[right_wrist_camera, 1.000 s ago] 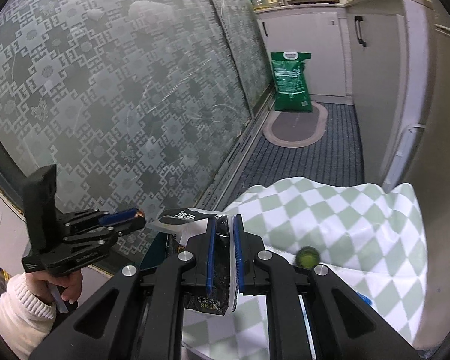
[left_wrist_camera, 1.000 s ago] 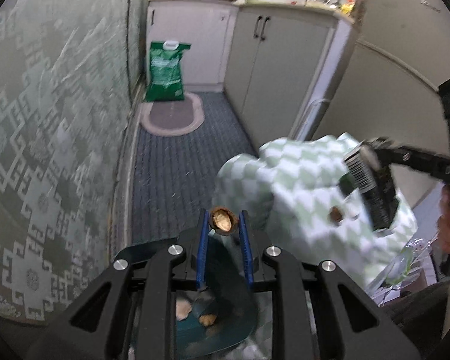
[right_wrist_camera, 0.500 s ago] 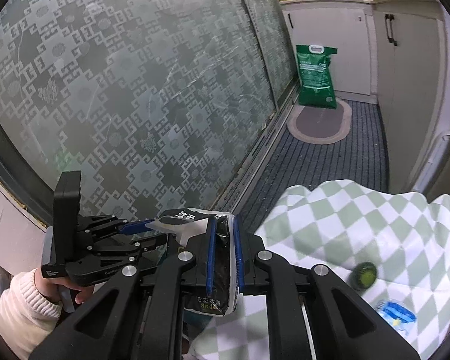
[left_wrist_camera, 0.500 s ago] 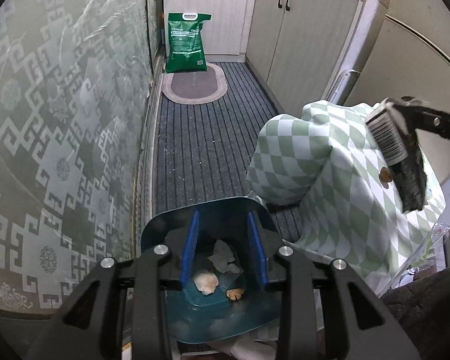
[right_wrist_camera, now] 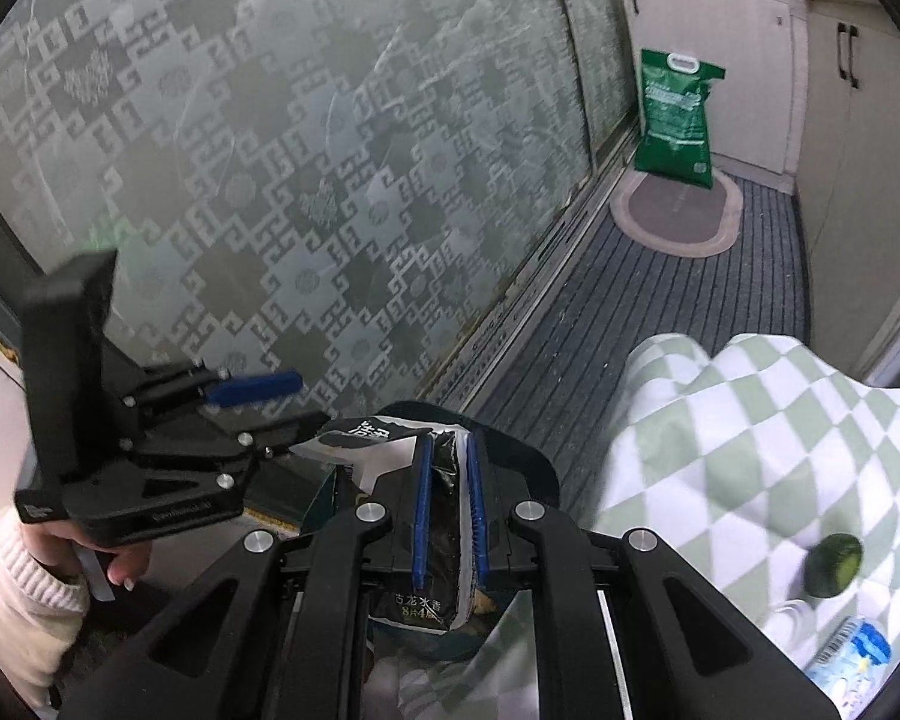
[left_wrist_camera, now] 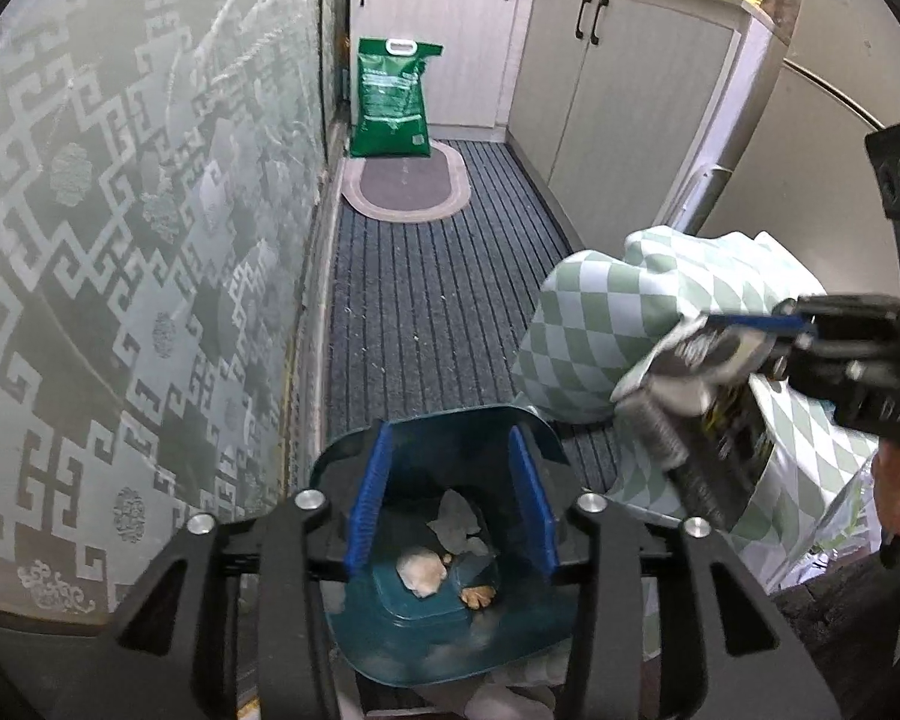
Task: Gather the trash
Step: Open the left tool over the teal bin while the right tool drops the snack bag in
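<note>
Now the right tongs [right_wrist_camera: 447, 504] are pinching a black wrapper [right_wrist_camera: 432, 540] just above the near rim of the blue bin [left_wrist_camera: 534, 426], while the left tongs [left_wrist_camera: 450, 501], having just been opening with nothing between them, are hanging open over the bin's scraps [left_wrist_camera: 423, 567]. Since the wrapper is sitting partly over the checked cloth [right_wrist_camera: 750, 450] on the right, letting go too early is risking it sliding down outside the bin. The two tongs are also crowding each other and may bump.

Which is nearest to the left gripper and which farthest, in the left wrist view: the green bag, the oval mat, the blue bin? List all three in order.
1. Blue bin, right below the left gripper.
2. Oval mat, farther along the striped floor.
3. Green bag, standing beyond the mat against the white cabinet.
</note>
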### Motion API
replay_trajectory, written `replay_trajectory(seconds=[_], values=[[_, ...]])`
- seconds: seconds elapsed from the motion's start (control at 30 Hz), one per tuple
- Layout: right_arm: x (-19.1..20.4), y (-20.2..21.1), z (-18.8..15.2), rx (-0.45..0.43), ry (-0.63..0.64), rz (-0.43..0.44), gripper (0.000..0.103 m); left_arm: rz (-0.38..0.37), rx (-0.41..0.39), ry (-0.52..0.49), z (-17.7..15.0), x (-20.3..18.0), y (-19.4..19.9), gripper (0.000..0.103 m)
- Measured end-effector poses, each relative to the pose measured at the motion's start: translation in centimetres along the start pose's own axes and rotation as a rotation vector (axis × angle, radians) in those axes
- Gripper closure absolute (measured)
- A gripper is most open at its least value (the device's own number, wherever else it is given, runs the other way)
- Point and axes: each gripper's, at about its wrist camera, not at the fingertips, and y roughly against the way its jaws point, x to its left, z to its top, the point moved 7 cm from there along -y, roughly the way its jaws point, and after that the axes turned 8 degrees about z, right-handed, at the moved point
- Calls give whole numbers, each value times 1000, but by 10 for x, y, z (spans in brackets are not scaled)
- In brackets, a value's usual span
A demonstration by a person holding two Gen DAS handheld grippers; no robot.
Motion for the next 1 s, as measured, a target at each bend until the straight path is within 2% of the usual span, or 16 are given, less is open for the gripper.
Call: replay_trajectory(seconds=[0.33, 0.47, 0.57, 0.7, 1.0], values=[[17, -27, -15, 94, 44, 20, 89, -4, -95, 56, 16, 12, 20, 53], [23, -32, -23, 121, 61, 28, 85, 5, -170, 73, 27, 13, 36, 46], [24, -26, -20, 103, 73, 34, 84, -8, -224, 88, 34, 10, 49, 42], [17, -6, -19, 60, 62, 24, 72, -24, -277, 96, 42, 1, 61, 38], [-14, 40, -23, -11, 20, -30, 70, -64, -306, 65, 56, -37, 69, 33]])
